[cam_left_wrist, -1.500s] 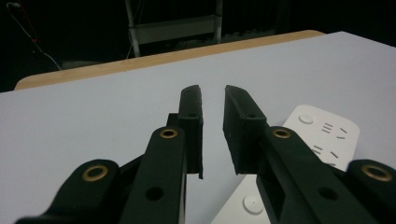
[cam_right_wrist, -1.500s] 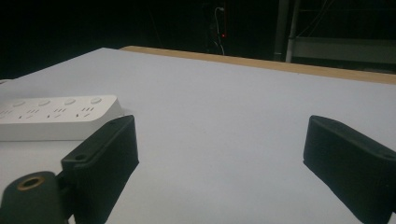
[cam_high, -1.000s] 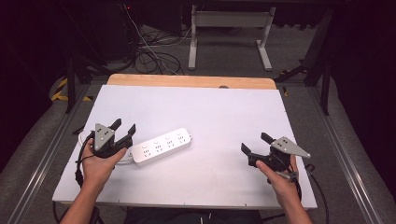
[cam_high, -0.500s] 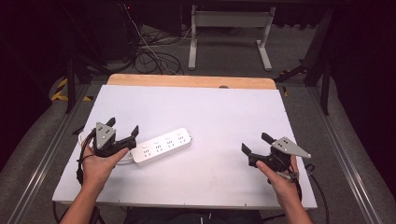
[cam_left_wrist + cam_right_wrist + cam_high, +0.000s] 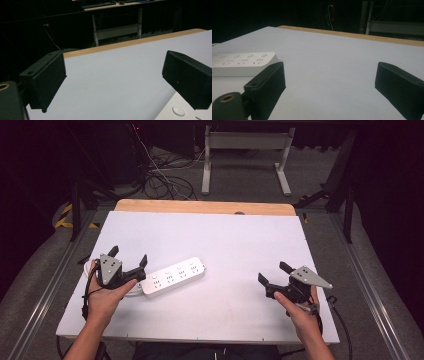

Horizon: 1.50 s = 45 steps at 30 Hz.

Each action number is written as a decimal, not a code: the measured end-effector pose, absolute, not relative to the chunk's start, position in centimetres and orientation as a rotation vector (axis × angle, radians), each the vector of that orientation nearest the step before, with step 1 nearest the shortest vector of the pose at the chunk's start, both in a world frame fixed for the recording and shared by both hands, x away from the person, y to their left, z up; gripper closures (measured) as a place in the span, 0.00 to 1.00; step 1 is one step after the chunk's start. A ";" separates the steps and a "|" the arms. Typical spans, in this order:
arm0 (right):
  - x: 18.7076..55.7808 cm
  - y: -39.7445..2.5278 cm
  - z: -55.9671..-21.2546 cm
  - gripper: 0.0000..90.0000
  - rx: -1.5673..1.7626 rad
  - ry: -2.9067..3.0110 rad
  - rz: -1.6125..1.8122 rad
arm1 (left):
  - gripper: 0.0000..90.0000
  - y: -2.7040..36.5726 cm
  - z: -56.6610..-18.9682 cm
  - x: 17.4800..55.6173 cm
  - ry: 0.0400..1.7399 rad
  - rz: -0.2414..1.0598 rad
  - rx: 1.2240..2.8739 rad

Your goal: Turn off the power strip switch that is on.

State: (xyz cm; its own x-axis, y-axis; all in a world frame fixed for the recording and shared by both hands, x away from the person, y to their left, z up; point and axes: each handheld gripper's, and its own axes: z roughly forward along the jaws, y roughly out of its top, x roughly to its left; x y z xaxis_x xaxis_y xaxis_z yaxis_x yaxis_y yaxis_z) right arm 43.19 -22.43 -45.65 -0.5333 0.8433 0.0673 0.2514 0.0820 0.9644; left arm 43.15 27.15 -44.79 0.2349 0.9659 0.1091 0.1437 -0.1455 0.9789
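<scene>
Your left tongs [image 5: 129, 261] sit wide open at the near left of the tabletop [image 5: 240, 235], holding nothing, and the white power strip [image 5: 173, 276] lies just to their right, its near end almost at the inner jaw. In the left gripper view that same end of the strip [image 5: 185, 110] peeks in at the bottom right, right under the right-hand jaw, so the strip is off to the side of the gap rather than between the jaws. Its long axis runs across the tabletop, rising slightly away from you toward the right, so the short end faces your left tongs and the long side faces you. Your right tongs [image 5: 272, 274] hover well apart on the other side, jaws spread just as wide and empty; in the right gripper view the strip [image 5: 242, 63] lies far off to the left beyond the left jaw. So the left hand [image 5: 105, 300] is clearly the nearer one. I'd judge the coming grab is yours to make on the left: swing those tongs right, across the strip's narrow width, and close over its end.
</scene>
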 end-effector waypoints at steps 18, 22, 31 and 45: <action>43.5 -22.1 -45.6 0.11 1.071 1.848 1.483 | 0.06 27.6 -44.9 42.8 1.102 1.073 1.502; 43.6 -22.1 -45.6 0.11 1.069 1.850 1.486 | 0.06 27.7 -45.0 42.7 1.107 1.072 1.501; 43.6 -21.9 -45.6 0.11 1.066 1.854 1.488 | 0.06 27.8 -45.0 42.6 1.107 1.071 1.502; 43.6 -22.0 -45.6 0.11 1.068 1.856 1.484 | 0.06 27.7 -45.1 42.6 1.108 1.069 1.511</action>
